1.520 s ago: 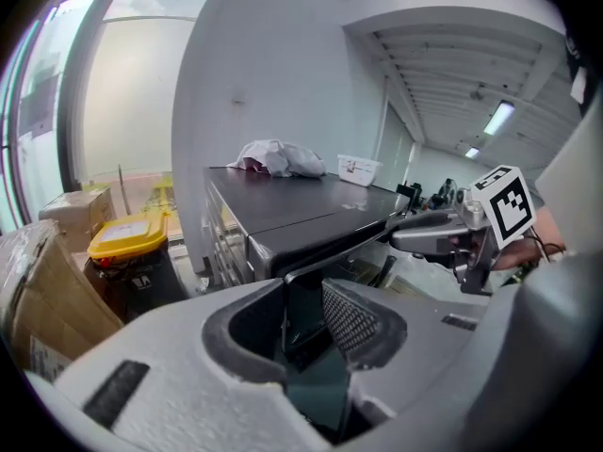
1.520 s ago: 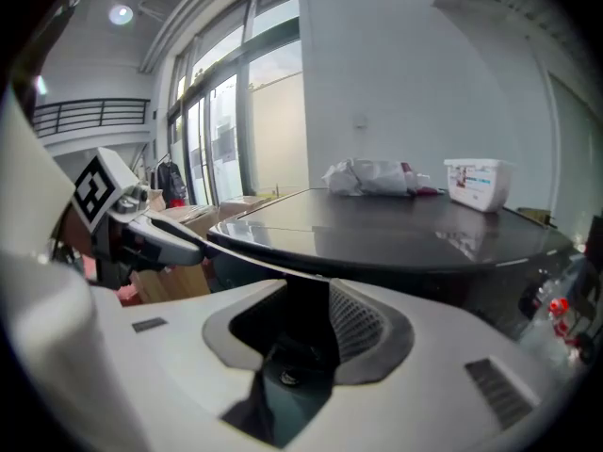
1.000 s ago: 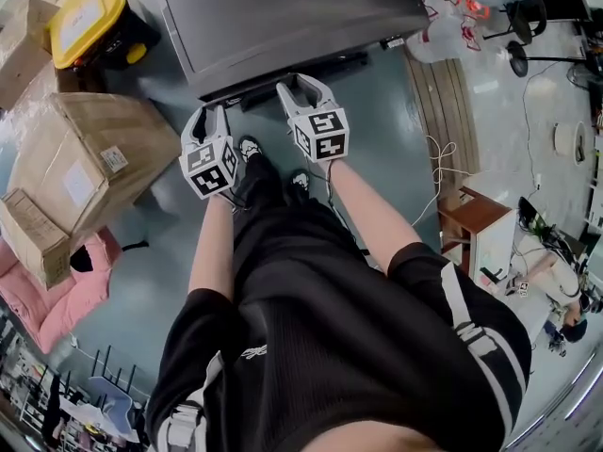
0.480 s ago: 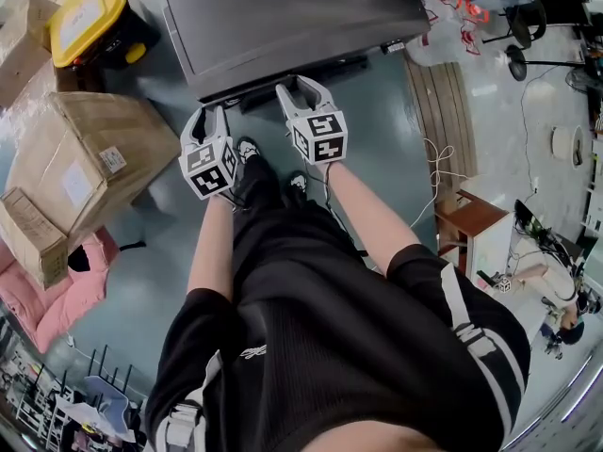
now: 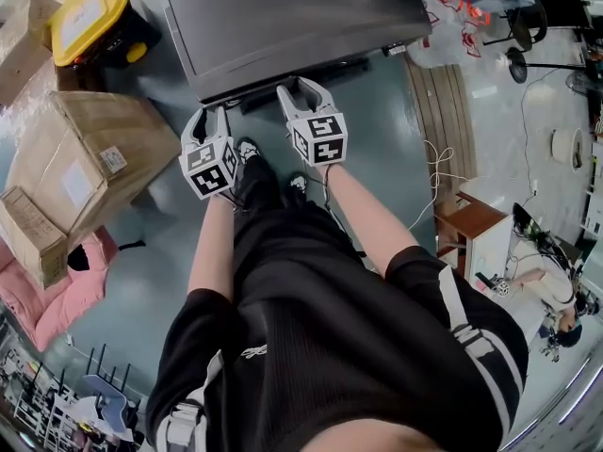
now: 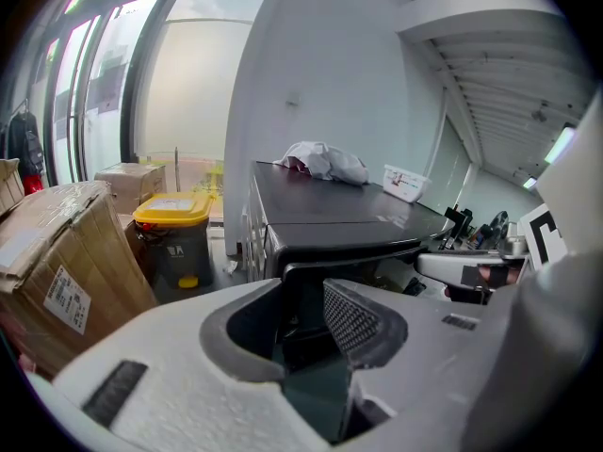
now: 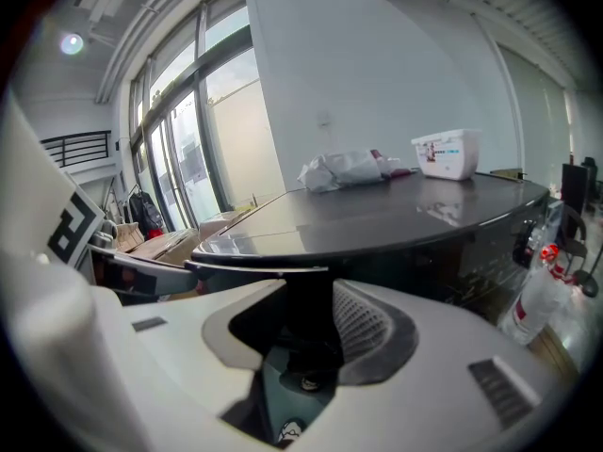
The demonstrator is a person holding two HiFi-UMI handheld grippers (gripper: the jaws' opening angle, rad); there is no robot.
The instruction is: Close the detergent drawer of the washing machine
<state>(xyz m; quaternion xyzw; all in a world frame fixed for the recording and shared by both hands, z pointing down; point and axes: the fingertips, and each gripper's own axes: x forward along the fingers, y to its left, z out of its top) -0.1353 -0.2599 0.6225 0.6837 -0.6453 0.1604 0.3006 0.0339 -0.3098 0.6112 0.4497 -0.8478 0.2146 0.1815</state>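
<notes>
The dark grey washing machine (image 5: pixel 283 17) fills the top of the head view. A dark strip (image 5: pixel 268 92) juts from under its front edge; it looks like the detergent drawer's front. My left gripper (image 5: pixel 211 111) hovers just before the strip's left part, and my right gripper (image 5: pixel 303 85) has its tips at the strip. In the left gripper view the jaws (image 6: pixel 303 309) stand apart, framing the machine's dark front (image 6: pixel 349 252). The right gripper (image 7: pixel 306 323) also has its jaws apart, with the shadowed front (image 7: pixel 301 299) in the gap. No pad visibly presses on anything.
Cardboard boxes (image 5: pixel 85 158) and a yellow-lidded bin (image 5: pixel 89 12) stand to the left, with a pink cushion (image 5: pixel 47 290) below them. A wooden stool (image 5: pixel 476 219) and loose cables (image 5: pixel 438 172) lie to the right. A crumpled cloth (image 7: pixel 349 169) and a white box (image 7: pixel 448 153) rest on the machine's top.
</notes>
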